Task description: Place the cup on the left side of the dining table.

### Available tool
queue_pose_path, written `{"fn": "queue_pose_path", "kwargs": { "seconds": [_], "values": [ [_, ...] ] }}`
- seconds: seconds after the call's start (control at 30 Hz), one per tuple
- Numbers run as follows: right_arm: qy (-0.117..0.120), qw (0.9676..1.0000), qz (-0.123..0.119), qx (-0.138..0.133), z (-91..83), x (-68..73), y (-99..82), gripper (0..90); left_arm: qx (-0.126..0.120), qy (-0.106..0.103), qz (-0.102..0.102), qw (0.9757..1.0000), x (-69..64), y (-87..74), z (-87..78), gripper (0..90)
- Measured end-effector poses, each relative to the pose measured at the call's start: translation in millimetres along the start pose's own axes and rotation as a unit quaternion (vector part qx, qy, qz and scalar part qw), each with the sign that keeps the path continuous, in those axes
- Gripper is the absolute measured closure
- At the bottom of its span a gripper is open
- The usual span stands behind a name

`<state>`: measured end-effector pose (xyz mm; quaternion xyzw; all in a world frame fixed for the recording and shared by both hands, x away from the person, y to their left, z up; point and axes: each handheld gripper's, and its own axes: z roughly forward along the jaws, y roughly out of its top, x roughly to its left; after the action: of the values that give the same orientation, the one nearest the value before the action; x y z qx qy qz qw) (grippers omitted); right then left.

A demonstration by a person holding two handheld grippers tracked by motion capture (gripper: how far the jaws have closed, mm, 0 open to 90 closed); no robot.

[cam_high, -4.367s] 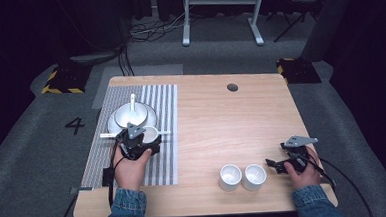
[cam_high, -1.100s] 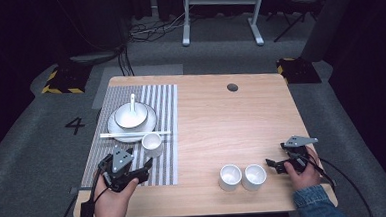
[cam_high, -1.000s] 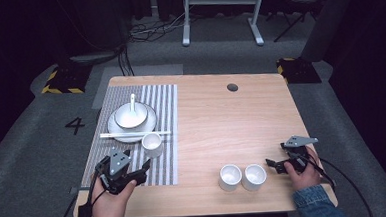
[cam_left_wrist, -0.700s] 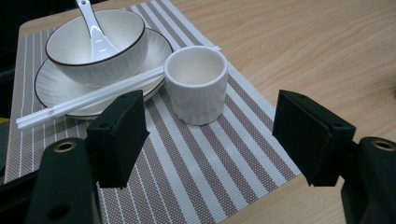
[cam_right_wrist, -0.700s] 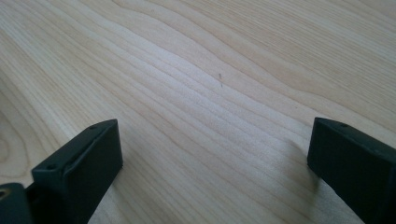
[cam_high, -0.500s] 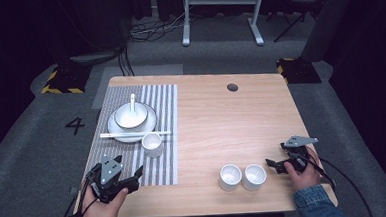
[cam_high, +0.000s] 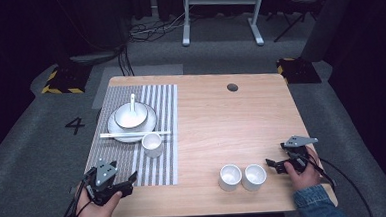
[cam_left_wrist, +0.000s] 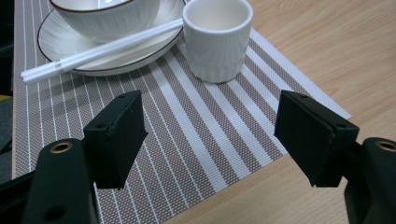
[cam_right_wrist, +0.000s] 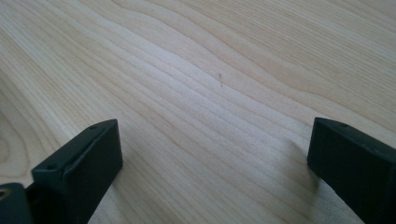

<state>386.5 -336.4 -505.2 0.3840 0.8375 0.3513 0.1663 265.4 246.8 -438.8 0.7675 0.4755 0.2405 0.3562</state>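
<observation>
A striped placemat (cam_high: 155,100) (cam_left_wrist: 196,144) lies on the left of the wooden table (cam_high: 221,117). On it stand a plate (cam_high: 117,135) with a white bowl (cam_high: 129,117) and a spoon (cam_high: 132,100), white chopsticks (cam_high: 120,135) (cam_left_wrist: 93,49) across the plate's near rim, and a white cup (cam_high: 152,144) (cam_left_wrist: 218,37). Two more white cups (cam_high: 230,177) (cam_high: 253,177) sit near the front edge. My left gripper (cam_high: 127,184) (cam_left_wrist: 210,135) is open over the mat's near left corner, empty. My right gripper (cam_high: 275,165) (cam_right_wrist: 210,163) is open, low over bare wood right of the two cups.
A round cable hole (cam_high: 232,87) is near the table's far edge. Beyond the table stand a metal frame (cam_high: 221,12) and cables on the grey floor. Yellow-black blocks (cam_high: 59,80) (cam_high: 291,68) lie on either side.
My left gripper let go of the cup beside the plate, then drew back toward the near left corner of the mat. The right gripper has stayed put.
</observation>
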Motion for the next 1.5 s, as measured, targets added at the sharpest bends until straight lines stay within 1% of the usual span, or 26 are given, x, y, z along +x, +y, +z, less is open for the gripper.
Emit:
{"fn": "queue_pose_path", "kwargs": {
  "seconds": [0.27,0.3,0.33,0.4,0.43,0.47,0.5,0.63,0.67,0.7,0.73,0.77,0.8,0.83,0.87,0.9,0.93,0.97,1.0,1.2,1.3,1.5],
  "values": [
    [0.000,1.0000,0.000,0.000,0.0,0.0,0.0,3.4,0.025,-0.005,-0.015,0.9996,10.1,-14.5,9.5,24.7],
    [0.000,1.0000,0.000,0.000,0.0,0.0,0.0,3.4,0.029,-0.006,-0.014,0.9995,12.2,-16.8,10.8,24.6],
    [0.000,1.0000,0.000,0.000,0.0,0.0,0.0,3.4,0.035,-0.004,-0.021,0.9992,15.7,-21.3,13.1,24.7],
    [0.000,1.0000,0.000,0.000,0.0,0.0,0.0,3.4,0.035,-0.004,-0.024,0.9991,17.4,-23.6,14.7,24.6],
    [0.000,1.0000,0.000,0.000,0.0,0.0,0.0,3.4,0.041,-0.006,-0.026,0.9988,20.7,-27.9,17.2,24.6],
    [0.000,1.0000,0.000,0.000,0.0,0.0,0.0,3.4,0.041,-0.006,-0.026,0.9988,20.7,-27.9,17.2,24.5],
    [0.000,1.0000,0.000,0.000,0.0,0.0,0.0,3.4,0.044,-0.006,-0.027,0.9986,23.9,-32.2,19.7,24.5],
    [0.000,1.0000,0.000,0.000,0.0,0.0,0.0,3.4,0.048,-0.007,-0.027,0.9984,28.3,-38.2,23.3,24.4],
    [0.000,1.0000,0.000,0.000,0.0,0.0,0.0,3.4,0.052,-0.008,-0.028,0.9982,31.8,-42.5,26.2,24.4],
    [0.000,1.0000,0.000,0.000,0.0,0.0,0.0,3.4,0.052,-0.009,-0.039,0.9978,33.1,-44.9,27.7,24.4],
    [0.000,1.0000,0.000,0.000,0.0,0.0,0.0,3.4,0.052,-0.009,-0.039,0.9978,33.1,-44.9,27.7,24.4],
    [0.000,1.0000,0.000,0.000,0.0,0.0,0.0,3.4,0.055,-0.006,-0.044,0.9975,35.0,-48.4,30.1,24.4],
    [0.000,1.0000,0.000,0.000,0.0,0.0,0.0,3.4,0.056,-0.003,-0.044,0.9974,34.9,-49.9,31.7,24.1],
    [0.000,1.0000,0.000,0.000,0.0,0.0,0.0,3.4,0.059,0.002,-0.038,0.9975,35.1,-50.9,33.2,22.8],
    [0.000,1.0000,0.000,0.000,0.0,0.0,0.0,3.4,0.059,0.002,-0.038,0.9975,35.1,-50.9,33.2,20.1],
    [0.000,1.0000,0.000,0.000,0.0,0.0,0.0,3.4,0.058,0.016,-0.028,0.9978,35.0,-52.9,37.3,17.2],
    [0.000,1.0000,0.000,0.000,0.0,0.0,0.0,3.4,0.058,0.016,-0.028,0.9978,35.0,-52.9,37.3,15.8],
    [0.000,1.0000,0.000,0.000,0.0,0.0,0.0,3.4,0.048,0.018,-0.041,0.9979,34.7,-54.6,41.3,15.3],
    [0.000,1.0000,0.000,0.000,0.0,0.0,0.0,3.4,0.049,0.016,-0.046,0.9976,34.9,-54.8,41.7,15.3],
    [0.000,1.0000,0.000,0.000,0.0,0.0,0.0,3.4,0.046,0.017,-0.053,0.9974,34.3,-55.9,41.6,15.3],
    [0.000,1.0000,0.000,0.000,0.0,0.0,0.0,3.4,0.041,0.023,-0.058,0.9972,33.0,-57.7,41.3,15.0],
    [0.000,1.0000,0.000,0.000,0.0,0.0,0.0,3.4,0.041,0.023,-0.059,0.9972,33.0,-57.8,41.3,14.9]
  ]
}}
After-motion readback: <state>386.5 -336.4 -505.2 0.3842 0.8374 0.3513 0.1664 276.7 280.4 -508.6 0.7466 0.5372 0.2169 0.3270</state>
